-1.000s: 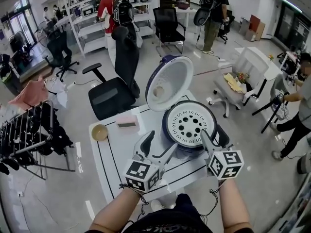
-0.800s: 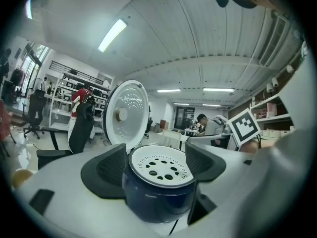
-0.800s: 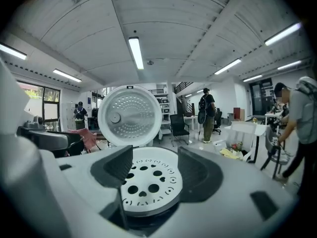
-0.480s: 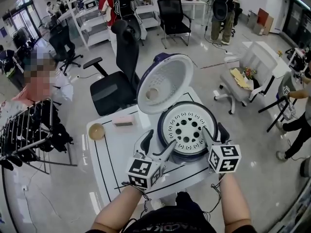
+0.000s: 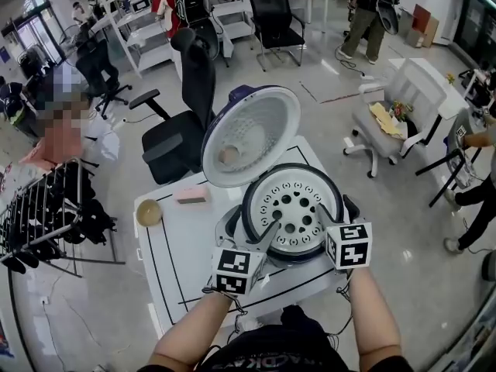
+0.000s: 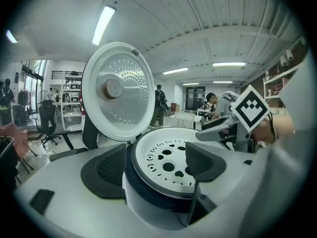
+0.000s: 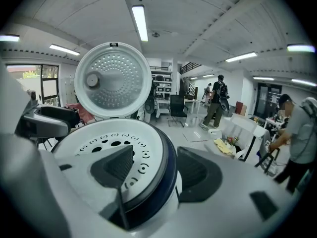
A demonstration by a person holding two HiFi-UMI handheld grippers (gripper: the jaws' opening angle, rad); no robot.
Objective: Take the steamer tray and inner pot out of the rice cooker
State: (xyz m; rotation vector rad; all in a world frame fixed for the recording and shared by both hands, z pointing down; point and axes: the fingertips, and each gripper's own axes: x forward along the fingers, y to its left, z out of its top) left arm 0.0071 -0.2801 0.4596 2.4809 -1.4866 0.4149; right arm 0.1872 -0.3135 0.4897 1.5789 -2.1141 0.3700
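No sight of inner pot: opening fully covered by steamer tray (image 5: 291, 206). Only a dark band (image 6: 154, 198) under the tray rim, can't tell whether pot or cooker collar. Base of rice cooker (image 6: 151, 217) cut off by claw bodies in both gripper views. In head view, front wall masked by the marker cubes (image 5: 236, 270). Hands also behind those cubes, only forearms (image 5: 194, 335) showing.

At left claw (image 6: 154, 163): jaws spread wide, straddling the rim at roughly 7 o'clock on the cooker. One pad outside the wall, the other over the perforated tray. Not clamped, nothing held. Pad-to-tray contact hard to call.

At right claw (image 7: 157, 171): same at roughly 4 o'clock. Jaws wide apart, one pad over the tray holes, the other outside the wall, rim between. Not clamped, nothing held.

Tray itself: white, perforated, seated level in the cooker. Lid (image 5: 252, 134) swung up at 11 o'clock, inner face toward the head camera. Cooker on the right part of the white surface (image 5: 182, 242), marked with black lines. Small bowl (image 5: 149, 212) at 9 o'clock from the cooker, well apart. Pink flat box (image 5: 191, 197) at 10 o'clock, between bowl and lid. Black office chair (image 5: 177, 146) beyond the surface, 11 o'clock.
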